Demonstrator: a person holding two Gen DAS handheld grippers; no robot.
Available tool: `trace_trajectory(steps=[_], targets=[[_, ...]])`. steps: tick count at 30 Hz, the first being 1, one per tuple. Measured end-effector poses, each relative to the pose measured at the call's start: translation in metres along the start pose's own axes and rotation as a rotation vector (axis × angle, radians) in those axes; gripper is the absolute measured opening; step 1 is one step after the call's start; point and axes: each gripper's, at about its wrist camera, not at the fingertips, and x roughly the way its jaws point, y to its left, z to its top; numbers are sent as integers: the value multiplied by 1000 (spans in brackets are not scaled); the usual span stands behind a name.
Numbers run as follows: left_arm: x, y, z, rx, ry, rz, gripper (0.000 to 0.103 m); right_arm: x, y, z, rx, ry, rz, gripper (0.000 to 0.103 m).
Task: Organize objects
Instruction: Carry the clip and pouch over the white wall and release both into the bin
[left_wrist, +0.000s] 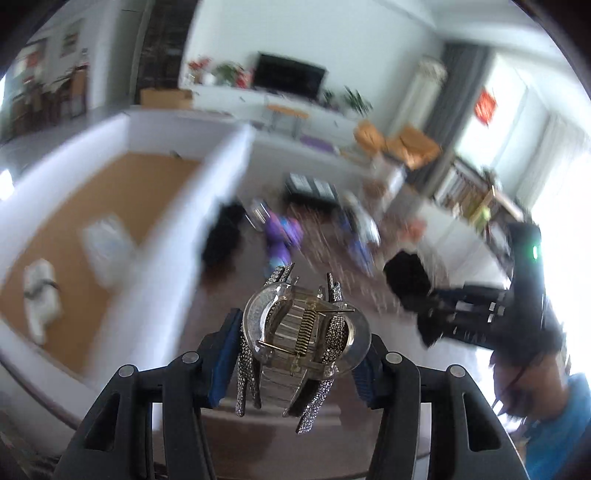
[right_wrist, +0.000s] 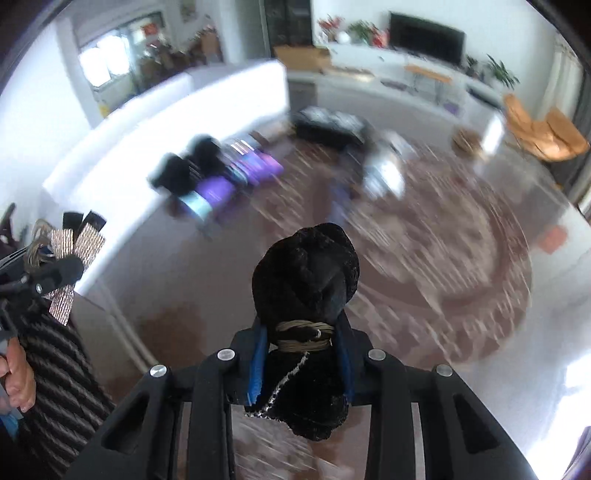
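Observation:
In the left wrist view my left gripper (left_wrist: 301, 328) is shut on a clear hair claw clip (left_wrist: 306, 343) with rhinestone teeth and a brass spring, held off the table. The right wrist view shows my right gripper (right_wrist: 301, 332) shut on a black velvet hair bow (right_wrist: 306, 266) bound with a tan elastic, also lifted. Seen from the left wrist, the right gripper (left_wrist: 454, 314) carries the bow (left_wrist: 406, 280) at the right. At the left edge of the right wrist view, the left gripper (right_wrist: 55, 273) shows the clip's sparkling teeth (right_wrist: 77, 240).
A white box (left_wrist: 177, 236) with a brown floor stands on the left and holds white items (left_wrist: 40, 299). Blurred purple and black hair pieces (right_wrist: 229, 173) lie beside its wall. A black tray (right_wrist: 328, 125) sits farther back on the patterned round table (right_wrist: 461, 258). A hand (right_wrist: 16, 369) and striped sleeve show at lower left.

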Motion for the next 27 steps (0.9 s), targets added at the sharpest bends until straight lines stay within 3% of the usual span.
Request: trace_trajectory(steps=[2, 4, 8, 11, 14, 15, 16, 17, 18, 19, 24, 27], targets=[[-24, 31, 29, -58, -53, 42, 53, -15, 31, 33, -28, -83, 57, 32], [-38, 63, 50, -90, -80, 134, 53, -28, 63, 61, -52, -150, 116, 33], [-45, 126, 76, -179, -56, 255, 53, -32, 133, 123, -106, -228, 249, 33], [-37, 160, 84, -193, -14, 345, 53, -13, 183, 152, -154, -209, 315, 33], [-24, 185, 84, -219, 37, 408, 54, 20, 230, 163, -208, -135, 353, 33], [-18, 194, 83, -232, 60, 431, 56, 29, 240, 163, -224, -112, 349, 36], [-13, 200, 82, -245, 72, 442, 66, 42, 253, 162, -248, -83, 344, 48], [-11, 207, 79, -264, 74, 450, 73, 50, 260, 160, -264, -68, 349, 59], [-9, 210, 75, -277, 68, 453, 74, 60, 267, 158, -284, -47, 354, 78], [-11, 211, 70, -292, 53, 451, 74, 65, 270, 155, -291, -41, 348, 85], [-19, 175, 51, -274, -4, 405, 74, 55, 239, 138, -264, -125, 309, 92], [-17, 123, 44, -222, -48, 296, 74, 42, 191, 116, -217, -193, 244, 99]])
